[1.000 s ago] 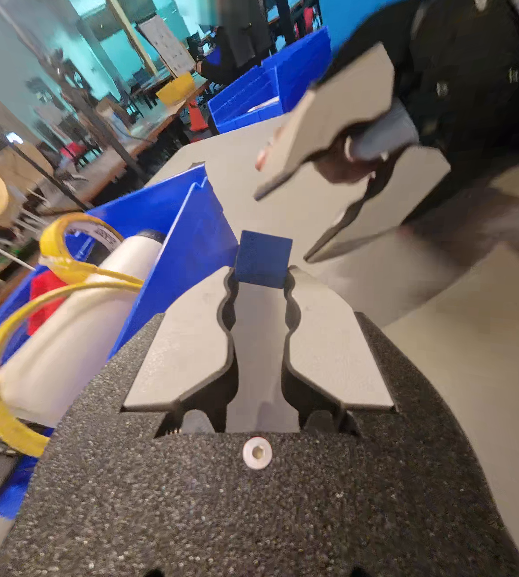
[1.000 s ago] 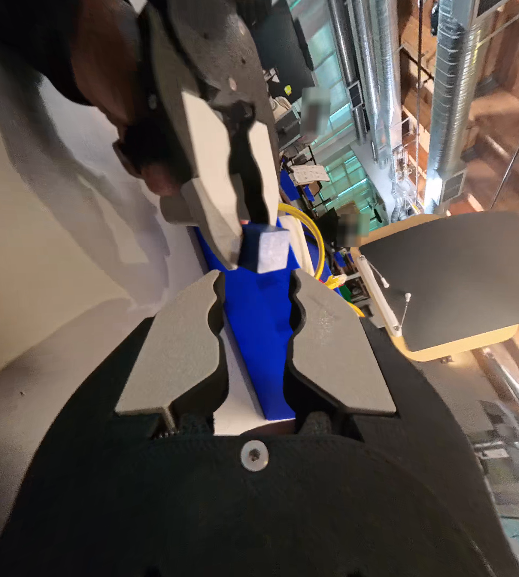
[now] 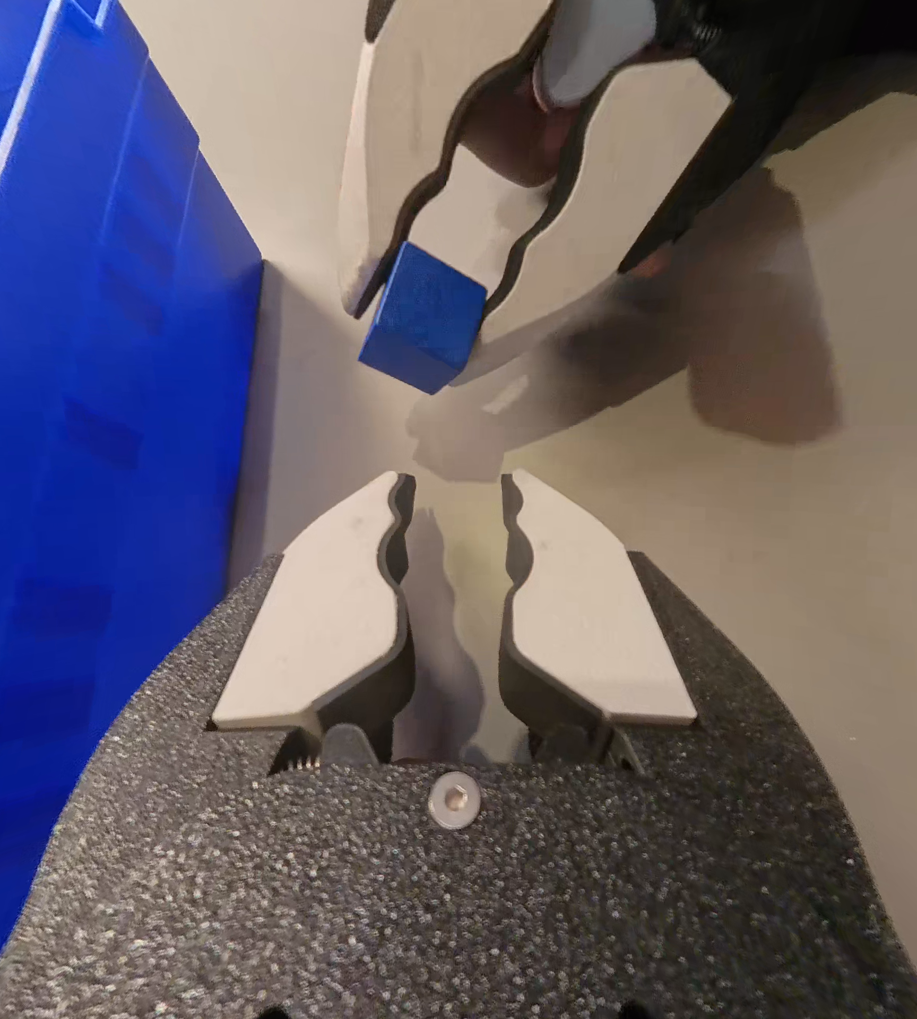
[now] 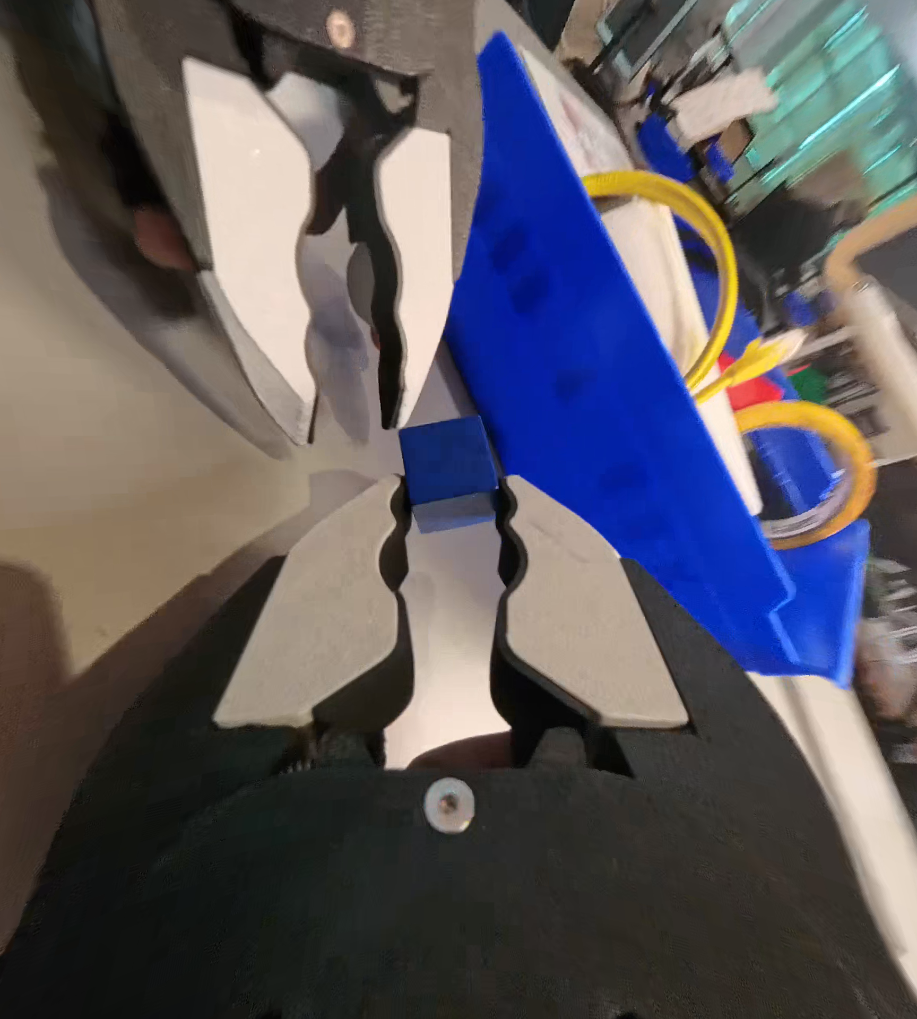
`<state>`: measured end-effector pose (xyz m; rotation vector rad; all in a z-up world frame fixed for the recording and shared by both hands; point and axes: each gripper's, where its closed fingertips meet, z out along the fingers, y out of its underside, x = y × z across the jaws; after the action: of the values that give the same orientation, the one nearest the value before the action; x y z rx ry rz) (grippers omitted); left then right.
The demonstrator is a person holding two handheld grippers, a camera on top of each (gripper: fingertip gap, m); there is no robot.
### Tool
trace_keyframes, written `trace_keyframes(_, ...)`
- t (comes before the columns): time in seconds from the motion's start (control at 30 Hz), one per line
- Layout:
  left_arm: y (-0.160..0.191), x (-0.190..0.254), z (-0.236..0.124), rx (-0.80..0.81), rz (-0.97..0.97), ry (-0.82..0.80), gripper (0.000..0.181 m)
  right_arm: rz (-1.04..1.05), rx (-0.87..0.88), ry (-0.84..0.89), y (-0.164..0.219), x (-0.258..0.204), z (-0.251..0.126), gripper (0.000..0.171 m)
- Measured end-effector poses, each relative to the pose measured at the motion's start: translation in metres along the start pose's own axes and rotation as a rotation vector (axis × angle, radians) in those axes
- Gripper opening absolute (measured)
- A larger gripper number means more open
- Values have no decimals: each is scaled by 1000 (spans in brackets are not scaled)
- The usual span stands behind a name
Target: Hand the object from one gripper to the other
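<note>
A small blue cube is held at the fingertips of my right gripper, which enters the left wrist view from the top, above the beige table. In the right wrist view the right gripper is shut on the cube. My left gripper is open and empty, a short gap below the cube. In the right wrist view the left gripper hangs just above and left of the cube, its jaws apart and not touching it.
A blue plastic bin stands close on the left of the left gripper; it also shows in the right wrist view, holding yellow cable, a tape roll and a white roll. The beige table lies beneath.
The cube has passed from the left gripper to the right one. The left gripper has opened and drawn back; the right gripper has shut on the cube. Both views now point down at the table.
</note>
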<state>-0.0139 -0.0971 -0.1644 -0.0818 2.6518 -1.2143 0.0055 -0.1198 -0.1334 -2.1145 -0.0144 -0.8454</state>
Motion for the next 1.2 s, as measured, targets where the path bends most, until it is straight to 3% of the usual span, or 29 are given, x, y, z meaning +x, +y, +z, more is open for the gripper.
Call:
trace_keyframes(0.03,1,-1,0,-6,0,-3,32,65,13,-34,-1,-2,0,29)
trace_keyframes(0.2,-1,-3,0,13,16,-17,34,449,115,-212,-17,-5,-3,29)
trace_keyframes(0.43,-48,-7,-24,307,347,-235,62,983,266,-548,-42,-11,-15,29)
trace_keyframes(0.57,-54,4,-26,367,604,-325,62,1094,282,-715,-53,-25,-19,29)
trace_keyframes(0.7,-49,9,-21,346,696,-342,43,1095,220,-783,-53,-41,-17,29)
trace_keyframes(0.87,-40,5,-16,271,578,-268,35,1118,132,-734,-45,-43,-7,31)
trace_keyframes(1.03,-27,-12,-8,190,173,-155,34,1103,26,-575,-23,-26,3,44)
trace_keyframes(1.1,-23,-18,-8,176,-3,-91,34,995,10,-441,-14,-12,3,46)
trace_keyframes(1.2,-28,-20,-16,228,-212,22,34,662,25,-222,-8,10,-2,46)
